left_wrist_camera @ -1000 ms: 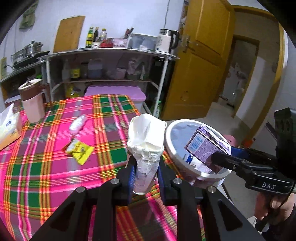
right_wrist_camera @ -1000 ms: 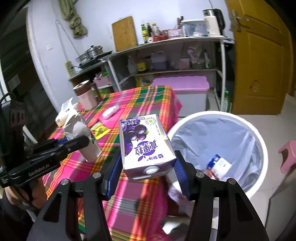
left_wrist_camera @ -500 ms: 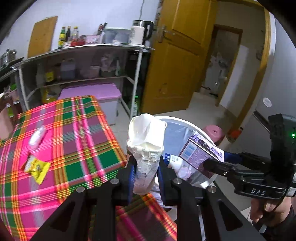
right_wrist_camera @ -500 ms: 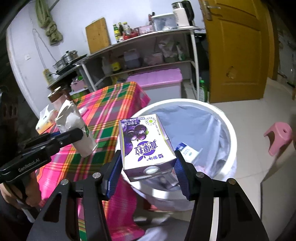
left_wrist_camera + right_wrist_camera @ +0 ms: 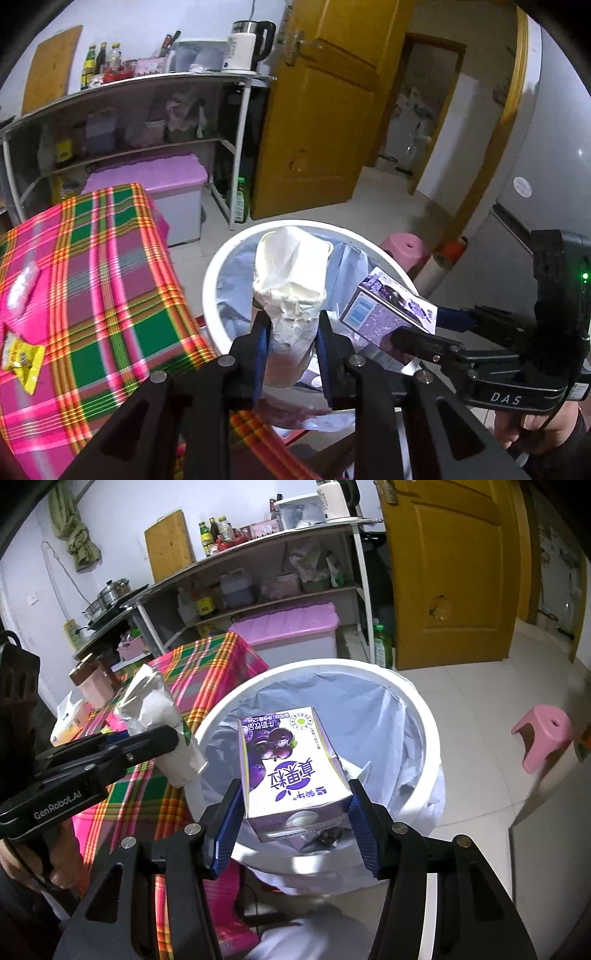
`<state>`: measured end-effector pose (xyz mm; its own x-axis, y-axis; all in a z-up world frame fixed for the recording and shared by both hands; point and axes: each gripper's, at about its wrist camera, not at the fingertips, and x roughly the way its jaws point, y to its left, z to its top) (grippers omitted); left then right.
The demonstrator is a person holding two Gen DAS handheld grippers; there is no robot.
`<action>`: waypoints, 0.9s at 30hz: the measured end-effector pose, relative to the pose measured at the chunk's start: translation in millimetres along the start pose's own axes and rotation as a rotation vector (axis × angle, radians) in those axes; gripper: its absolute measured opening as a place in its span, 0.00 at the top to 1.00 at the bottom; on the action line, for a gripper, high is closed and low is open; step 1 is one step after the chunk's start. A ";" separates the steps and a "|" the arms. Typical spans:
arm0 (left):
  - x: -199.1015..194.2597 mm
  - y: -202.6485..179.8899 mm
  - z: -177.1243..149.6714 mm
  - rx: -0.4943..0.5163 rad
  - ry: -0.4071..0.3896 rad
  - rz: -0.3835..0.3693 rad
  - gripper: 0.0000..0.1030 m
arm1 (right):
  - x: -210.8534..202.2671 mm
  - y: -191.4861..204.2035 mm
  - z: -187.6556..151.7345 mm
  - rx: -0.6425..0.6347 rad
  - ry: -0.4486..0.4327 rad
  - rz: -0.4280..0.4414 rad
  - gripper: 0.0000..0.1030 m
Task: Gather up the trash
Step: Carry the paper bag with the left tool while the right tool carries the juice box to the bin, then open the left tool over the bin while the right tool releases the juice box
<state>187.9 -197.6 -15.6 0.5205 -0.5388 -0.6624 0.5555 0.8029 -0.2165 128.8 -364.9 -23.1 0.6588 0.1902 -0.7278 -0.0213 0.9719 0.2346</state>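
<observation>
Now, two gripped pieces of trash hang over the white bin point(image 5: 424, 716).
Left gripper point(image 5: 291, 354), jaws just easing apart, pads touching the crumpled cup point(image 5: 291, 291); right gripper point(image 5: 295, 819) clamps the purple carton point(image 5: 288, 771). Release near the rim risks spilling onto the plaid tablecloth point(image 5: 92, 277).

Home kitchen, lived-in and crowded.
Metal shelving point(image 5: 280, 554) with sauce bottles point(image 5: 212, 530), kettle point(image 5: 249, 46), cutting board point(image 5: 168, 544); steamer pot point(image 5: 112, 589); plaid-clothed table point(image 5: 92, 280); lined trash bin point(image 5: 417, 709); wooden door point(image 5: 325, 110).
</observation>
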 end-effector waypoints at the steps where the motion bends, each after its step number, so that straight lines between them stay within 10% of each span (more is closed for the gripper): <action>1: 3.0 -1.2 0.3 0.004 0.002 -0.004 0.75 | 0.5 -1.8 -0.2 0.002 0.002 -0.003 0.46; 27: -3.9 -2.8 -6.7 -0.024 -0.003 -0.017 0.59 | -4.6 -2.5 -2.1 0.011 -0.006 0.000 0.45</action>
<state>180.0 -196.1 -17.2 0.5127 -0.5533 -0.6565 0.5486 0.7993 -0.2452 124.3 -367.9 -21.7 0.6637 0.1892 -0.7237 -0.0131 0.9703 0.2417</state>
